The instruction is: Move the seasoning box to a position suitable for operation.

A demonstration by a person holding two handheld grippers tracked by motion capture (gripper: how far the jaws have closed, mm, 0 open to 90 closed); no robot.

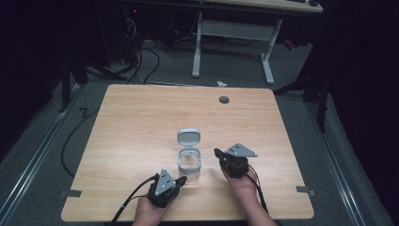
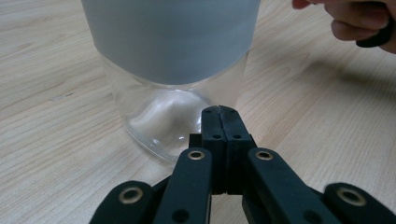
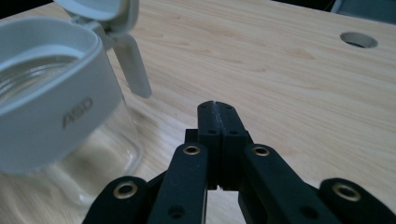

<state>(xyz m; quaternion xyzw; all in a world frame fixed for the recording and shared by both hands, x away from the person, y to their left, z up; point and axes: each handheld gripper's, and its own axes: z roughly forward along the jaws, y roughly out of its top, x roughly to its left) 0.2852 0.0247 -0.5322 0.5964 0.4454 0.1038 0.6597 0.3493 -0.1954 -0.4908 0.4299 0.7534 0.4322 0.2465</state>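
glass jar (image 1: 189, 165), lid (image 1: 188, 137) flipped open, bench (image 1: 141, 122) centre. left tool (image 1: 180, 180) clenched empty, near side; right tool (image 1: 218, 153) clenched empty, right. likely closing: steady base, press lid gently.

A wooden table (image 1: 141, 122) with a grommet hole (image 1: 224, 100); white desk frame (image 1: 233, 33) behind.

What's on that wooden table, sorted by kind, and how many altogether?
Clear jar with grey collar, its hinged lid open: 1
Black tongs, both shut: 2, the left tongs and the right tongs
Total: 3
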